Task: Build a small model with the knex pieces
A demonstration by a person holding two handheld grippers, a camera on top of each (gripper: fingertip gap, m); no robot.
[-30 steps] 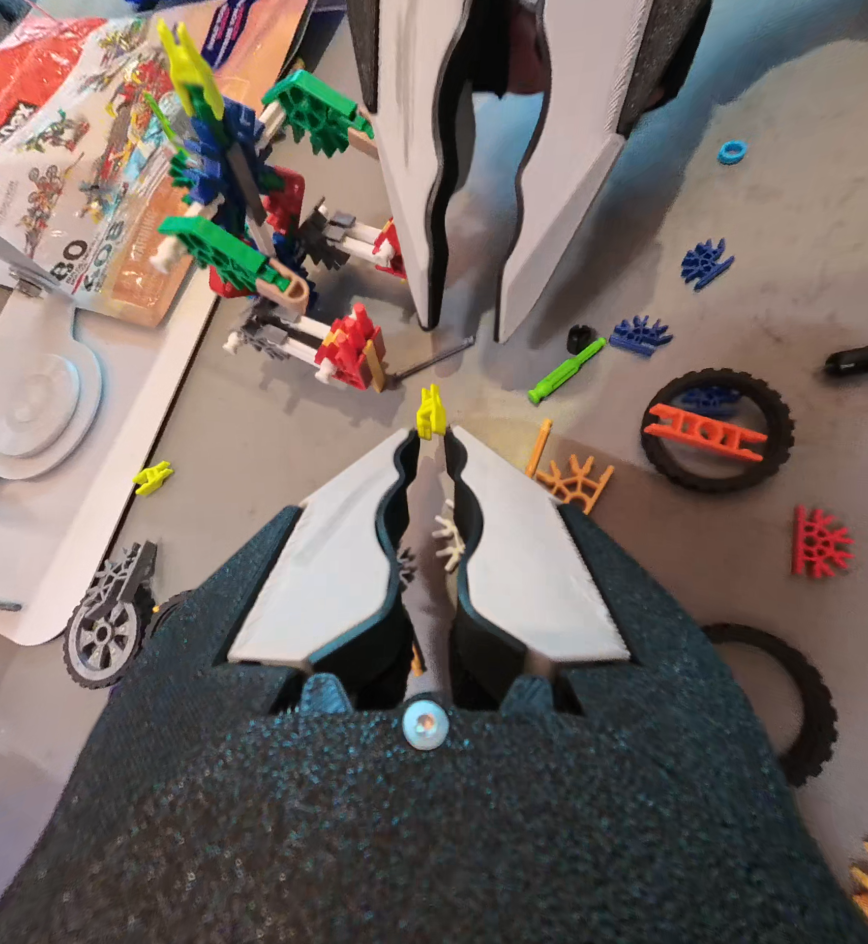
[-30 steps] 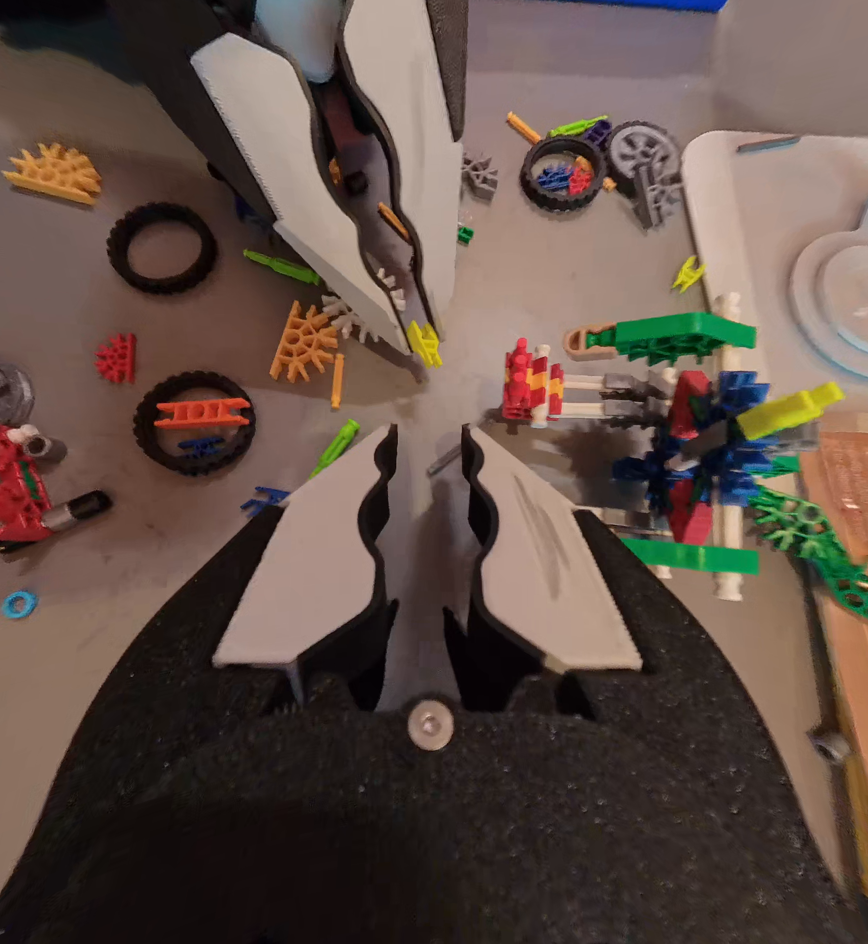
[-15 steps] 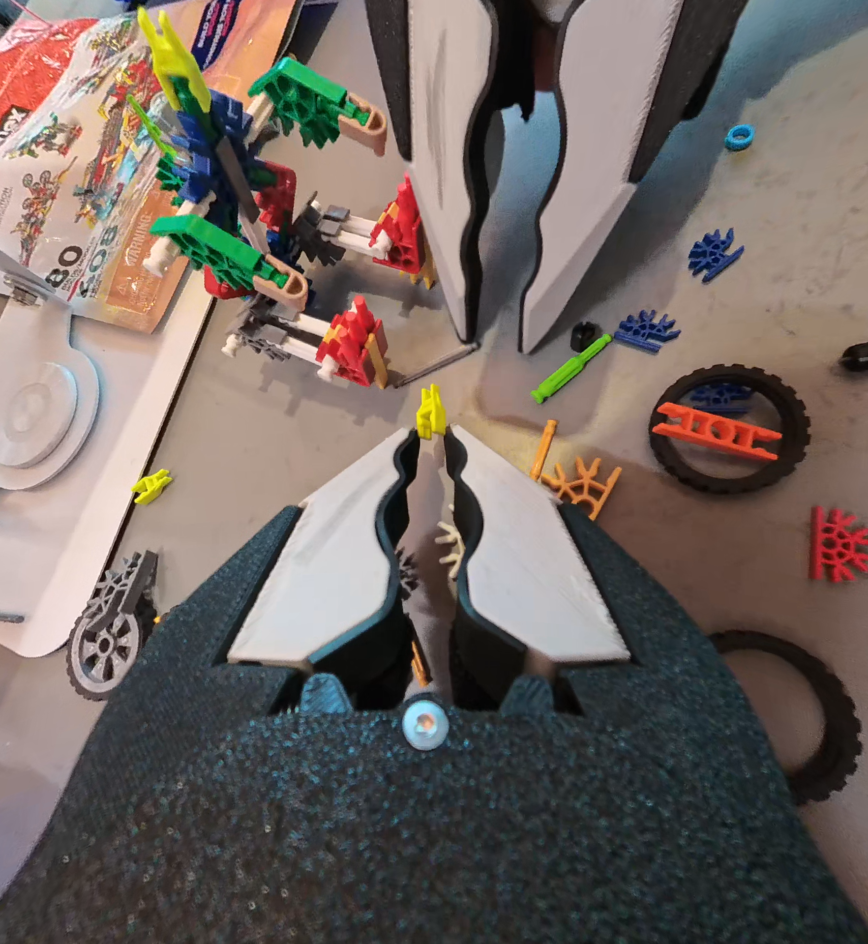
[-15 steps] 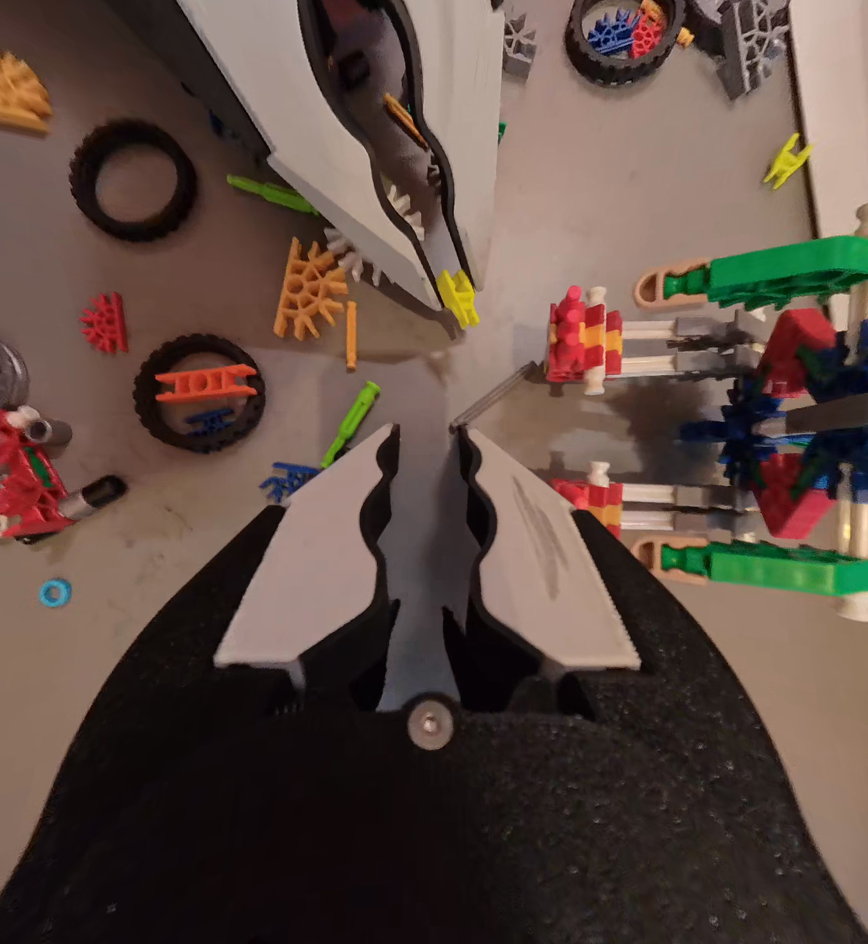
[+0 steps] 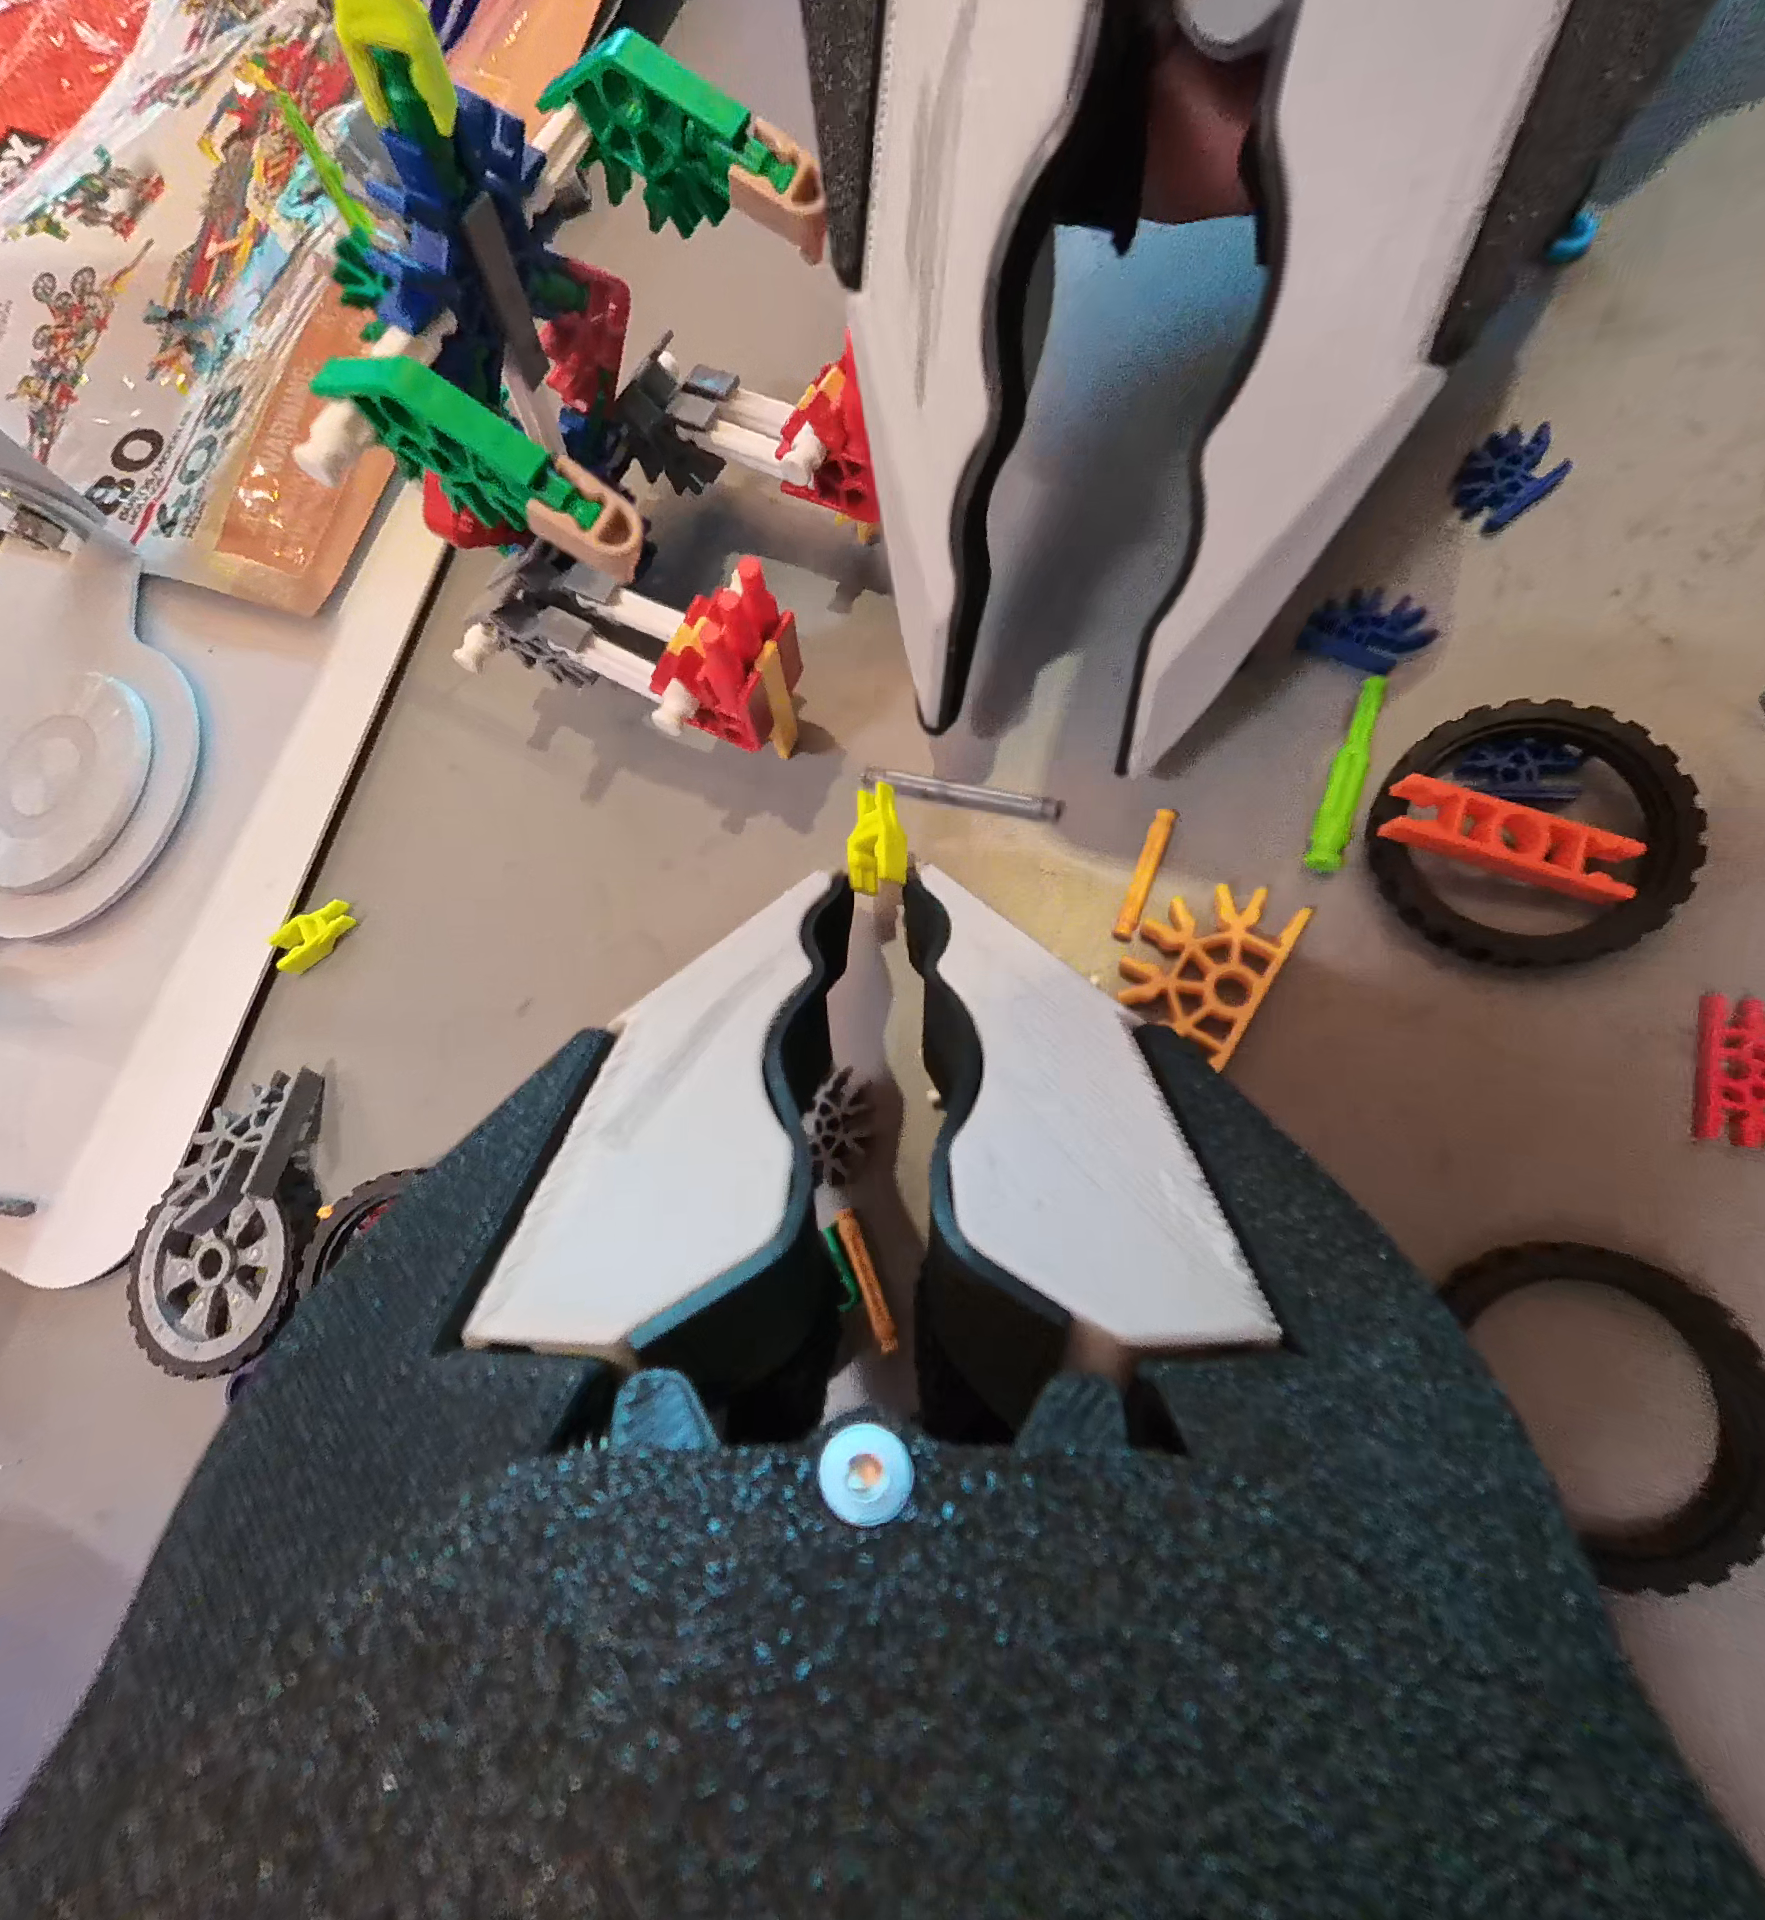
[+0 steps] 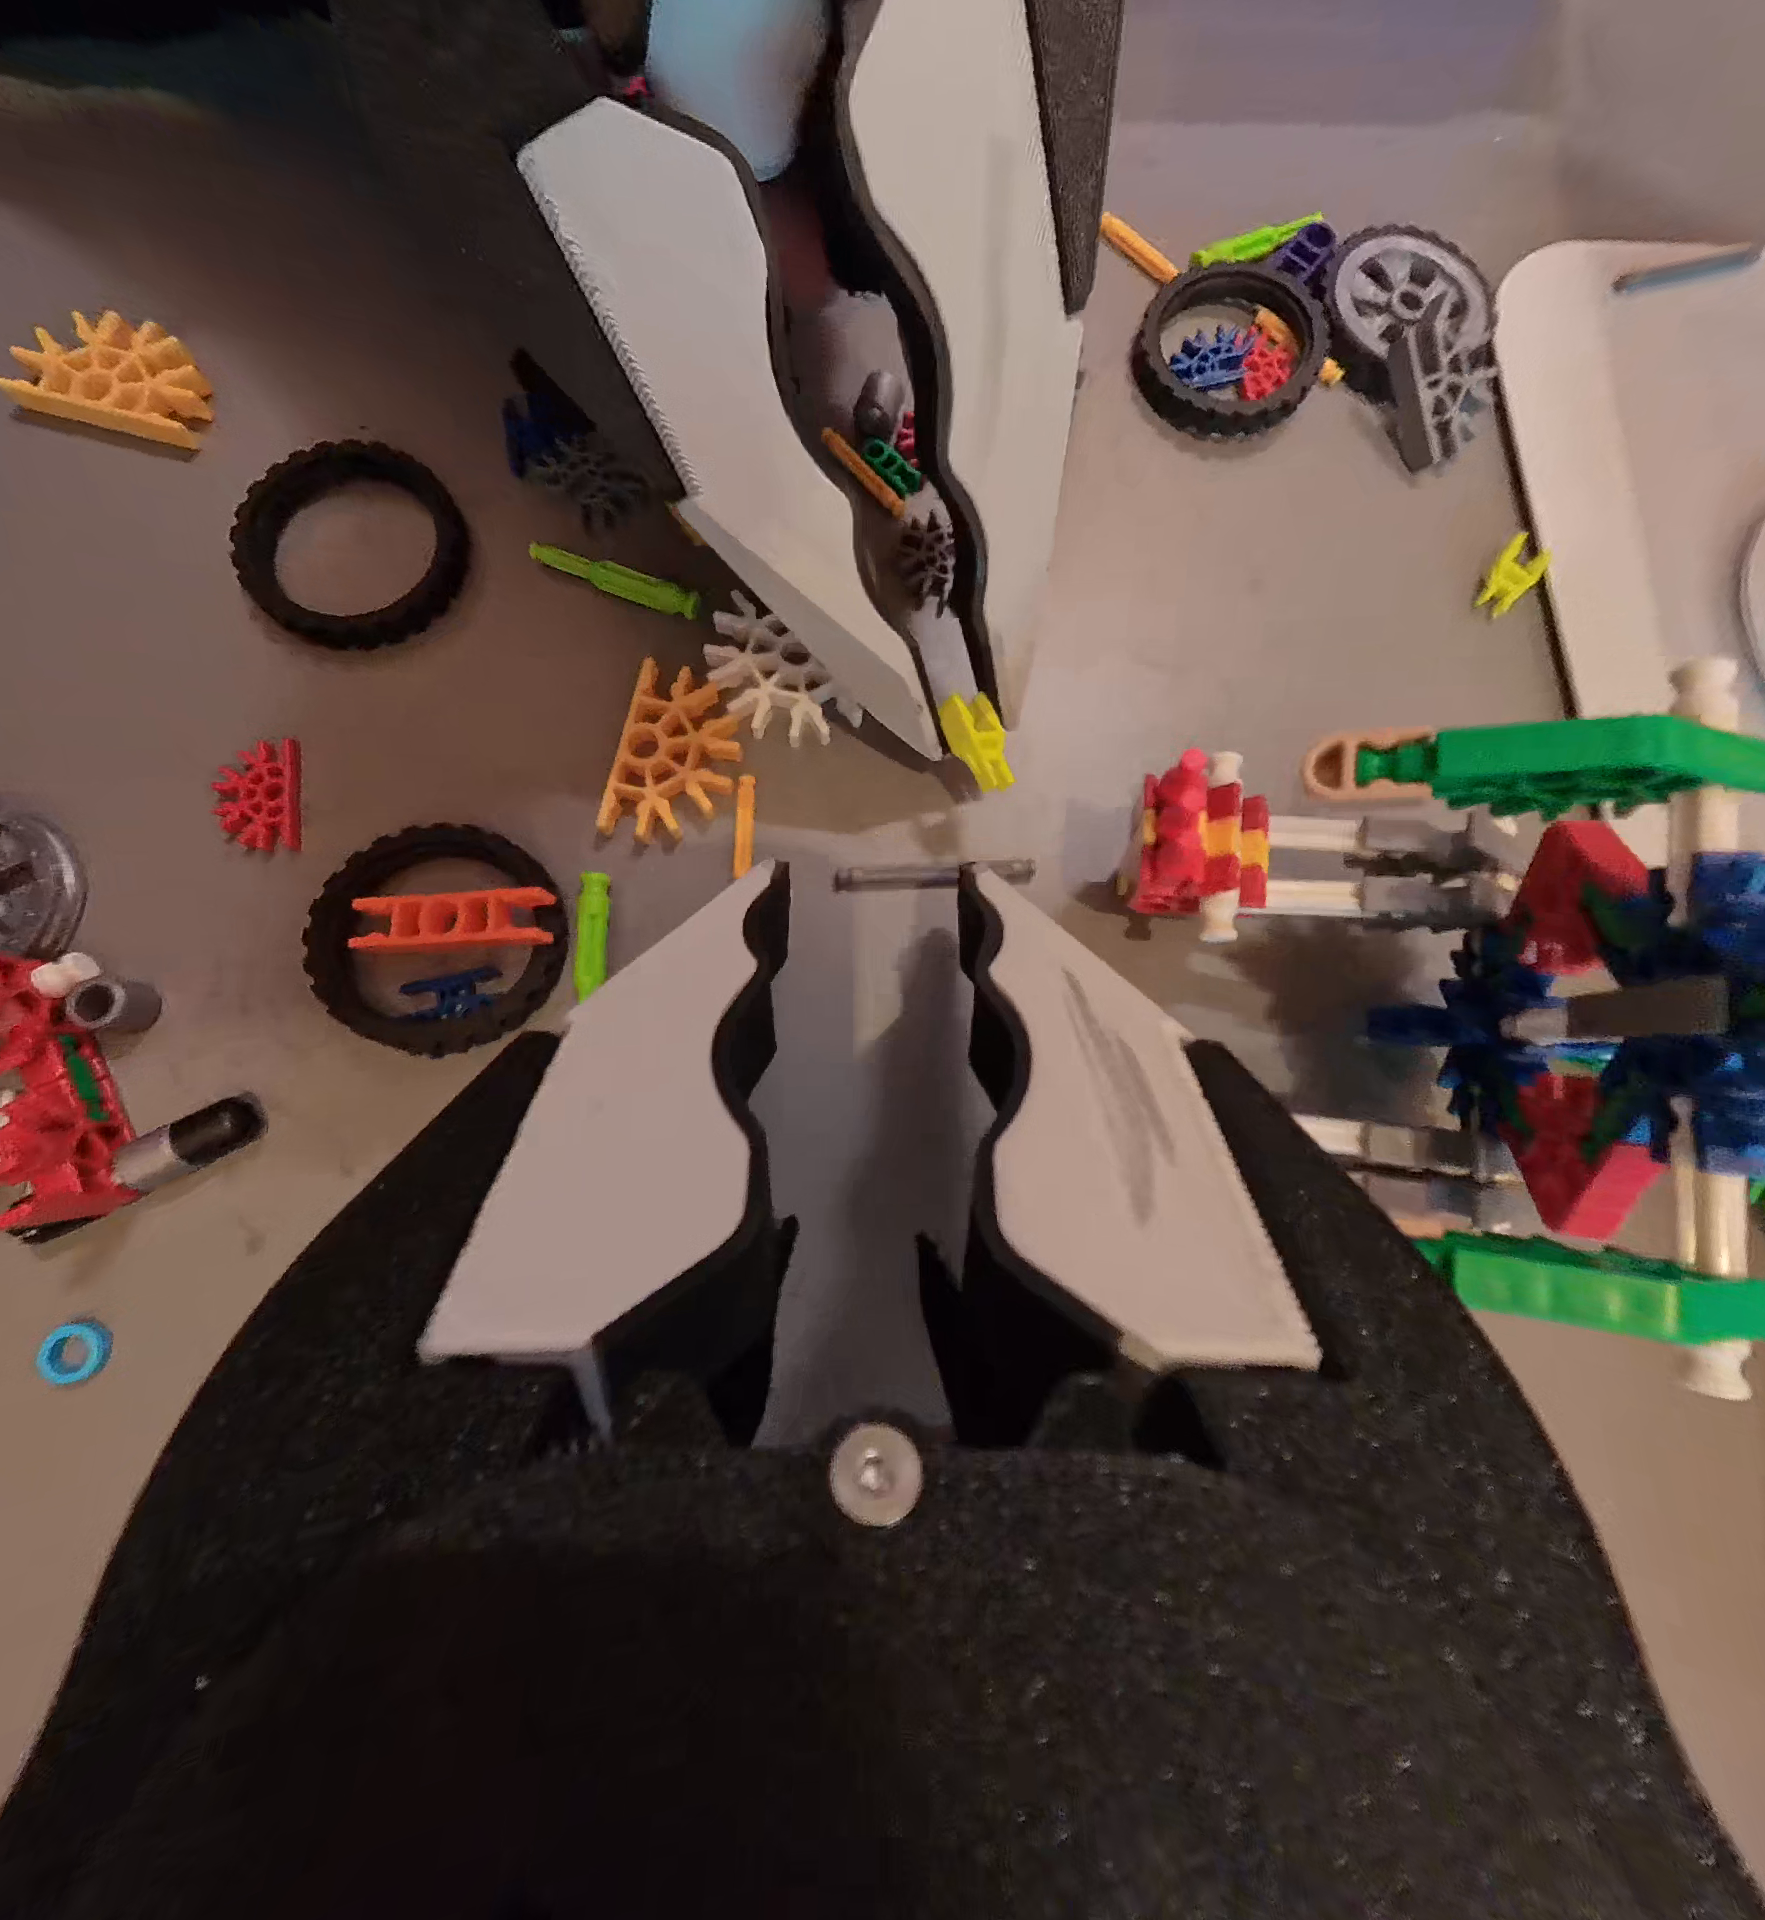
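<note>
Jaws on my left gripper (image 5: pixel 878 891) are pinched tight on a small yellow connector (image 5: pixel 875 852), which sticks out past the tips. Jaws on my right gripper (image 6: pixel 870 878) stand apart with nothing between them, tips low over the grey table (image 6: pixel 1221 582).

Just ahead of my right tips lies a thin grey rod (image 6: pixel 930 876), crosswise to the jaws; its right end runs behind the right fingertip, and I cannot tell whether they touch. From the left wrist view the same rod sits just beyond the yellow connector, between the two grippers' tips.

Right of my right jaws stands a built model (image 6: pixel 1584 997) of green, blue, red and white pieces, with a red-and-yellow end (image 6: pixel 1205 847) pointing toward the rod. Left of those jaws I see a black tyre (image 6: pixel 436 940) with an orange ladder piece (image 6: pixel 452 920) inside it, a lime green rod (image 6: pixel 592 935), a short orange rod (image 6: pixel 745 826) and an orange fan connector (image 6: pixel 665 753), with a white snowflake connector (image 6: pixel 779 670) just beyond it.

Left of my left jaws, a second yellow connector (image 5: pixel 312 933) lies loose beside a white board (image 5: pixel 78 831).
</note>
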